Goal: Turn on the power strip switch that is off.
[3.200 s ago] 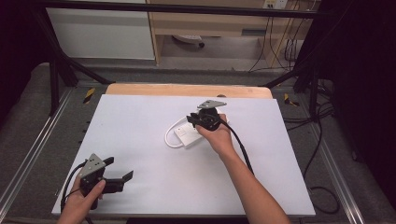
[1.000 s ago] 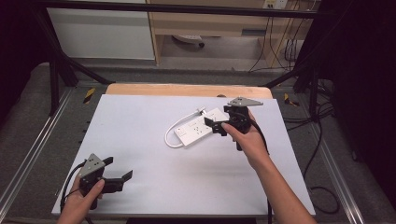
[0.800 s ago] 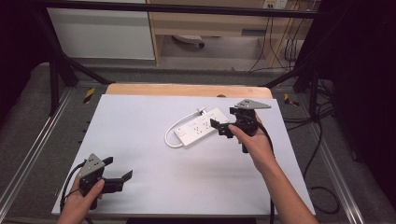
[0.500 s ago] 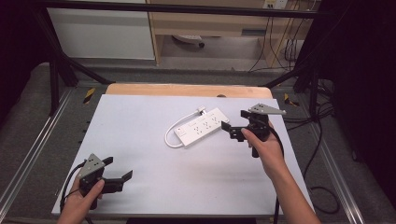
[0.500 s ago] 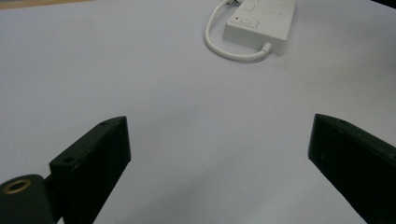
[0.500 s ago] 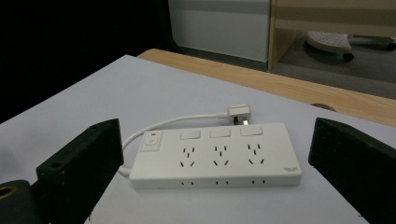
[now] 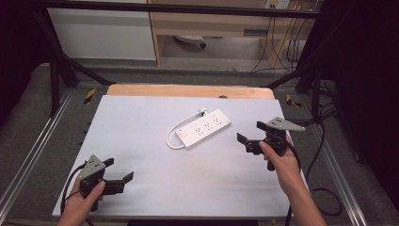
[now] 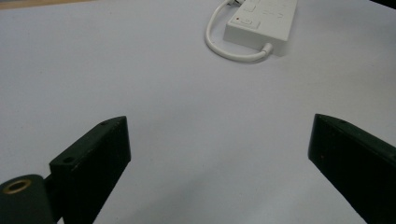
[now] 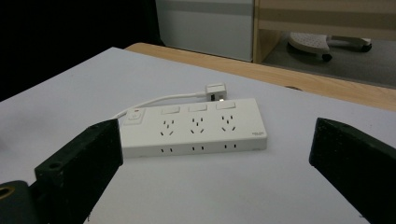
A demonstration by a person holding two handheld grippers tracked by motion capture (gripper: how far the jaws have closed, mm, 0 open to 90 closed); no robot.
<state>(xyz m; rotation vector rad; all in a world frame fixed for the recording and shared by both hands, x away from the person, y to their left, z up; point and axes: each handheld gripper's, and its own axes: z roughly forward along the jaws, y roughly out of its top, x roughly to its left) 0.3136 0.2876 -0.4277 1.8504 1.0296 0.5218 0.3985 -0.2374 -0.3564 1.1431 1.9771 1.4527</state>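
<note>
A white power strip (image 7: pixel 203 129) lies flat and slanted on the white table mat, its short cable looping round to a plug (image 7: pixel 203 112) at its far side. My right gripper (image 7: pixel 249 134) hovers to its right, open and empty, jaws pointing at it and a little apart from it. The right gripper view looks between the right gripper's (image 9: pixel 215 154) wide-apart jaws at the power strip (image 9: pixel 196 126) and plug (image 9: pixel 215 91). My left gripper (image 7: pixel 118 170) is open at the front left corner. Beyond the left gripper's (image 8: pixel 219 154) spread jaws, the power strip (image 8: pixel 264 23) lies far off.
The white mat (image 7: pixel 141 122) covers a wooden table whose back edge (image 7: pixel 188 90) shows. Metal frame rails run along both sides. Black cables (image 7: pixel 324 136) hang off the right side. A cabinet and a wooden shelf stand behind the table.
My right gripper has drawn back from the power strip, moving right and toward the front, and the strip now lies alone on the mat. The left gripper has stayed still.
</note>
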